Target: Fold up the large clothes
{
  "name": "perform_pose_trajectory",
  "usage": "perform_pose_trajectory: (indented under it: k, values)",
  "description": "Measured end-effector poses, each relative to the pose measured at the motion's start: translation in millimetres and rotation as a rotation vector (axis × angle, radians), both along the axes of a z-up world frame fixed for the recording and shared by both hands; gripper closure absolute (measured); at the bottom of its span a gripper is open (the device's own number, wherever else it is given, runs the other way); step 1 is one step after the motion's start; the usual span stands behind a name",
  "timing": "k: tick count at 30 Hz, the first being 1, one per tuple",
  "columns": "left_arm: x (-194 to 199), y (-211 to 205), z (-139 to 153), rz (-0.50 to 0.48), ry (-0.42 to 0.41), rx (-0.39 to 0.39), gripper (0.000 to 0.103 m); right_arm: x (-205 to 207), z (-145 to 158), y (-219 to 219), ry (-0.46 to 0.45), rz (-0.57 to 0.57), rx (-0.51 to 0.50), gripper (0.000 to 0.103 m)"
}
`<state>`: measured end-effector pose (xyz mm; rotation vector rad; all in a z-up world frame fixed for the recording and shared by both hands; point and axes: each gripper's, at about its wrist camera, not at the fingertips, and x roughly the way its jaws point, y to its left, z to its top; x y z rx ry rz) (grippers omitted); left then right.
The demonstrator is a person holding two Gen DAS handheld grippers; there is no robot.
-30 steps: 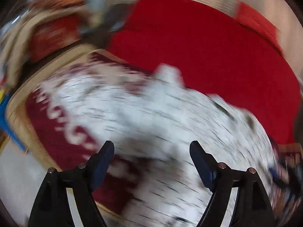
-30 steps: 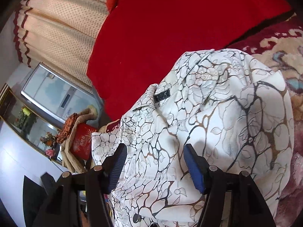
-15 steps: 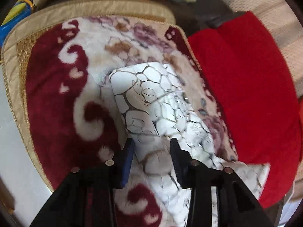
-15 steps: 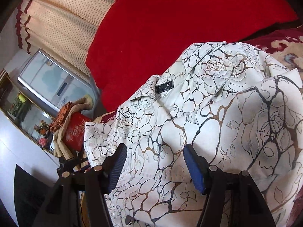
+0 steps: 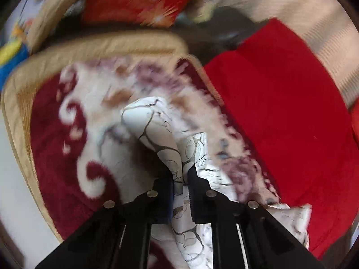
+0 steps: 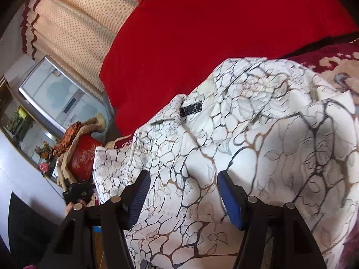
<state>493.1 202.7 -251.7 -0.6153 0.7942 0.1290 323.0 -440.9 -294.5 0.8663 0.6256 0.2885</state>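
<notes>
A white shirt with a dark vein print [image 6: 269, 123] lies spread on a red and cream plush blanket [image 5: 58, 134]. Its collar with a black label [image 6: 190, 109] faces up. In the left wrist view one narrow end of the shirt [image 5: 152, 125] is bunched into a ridge. My left gripper [image 5: 181, 174] has its jaws closing tight on that ridge, pads pressing the cloth. My right gripper [image 6: 184, 179] stands open just above the shirt's body, below the collar. Cloth lies under the right gripper's blue pads [image 6: 228, 197], not pinched.
A plain red cover [image 6: 213, 22] spreads beyond the shirt, seen also as the red cover [image 5: 280, 112] on the right. The blanket's tan edge [image 5: 101, 44] runs at the far side. A red cushion on a chair [image 6: 83, 159], a dotted curtain [image 6: 78, 22] and a grey cabinet [image 6: 56, 94] stand at the left.
My left gripper swept to the shirt's end, and its jaws went from wide open to shut on the bunched cloth. The right gripper kept its opening and barely moved.
</notes>
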Motion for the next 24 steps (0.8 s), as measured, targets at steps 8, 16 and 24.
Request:
perform_pose_trajectory:
  k: [8,16,24]
  values:
    - [-41,-94,132,-0.230,-0.228,0.171,0.093,-18,6,-31,-0.029,-0.091,0.095,0.037]
    - [-116,-248,219,-0.584,-0.425,0.279,0.093,-47,16,-69,-0.083,-0.167,0.149,0.037]
    - [-164,-392,197,-0.920,-0.375,0.301,0.091,-69,11,-115,-0.104,-0.258,0.260,0.036]
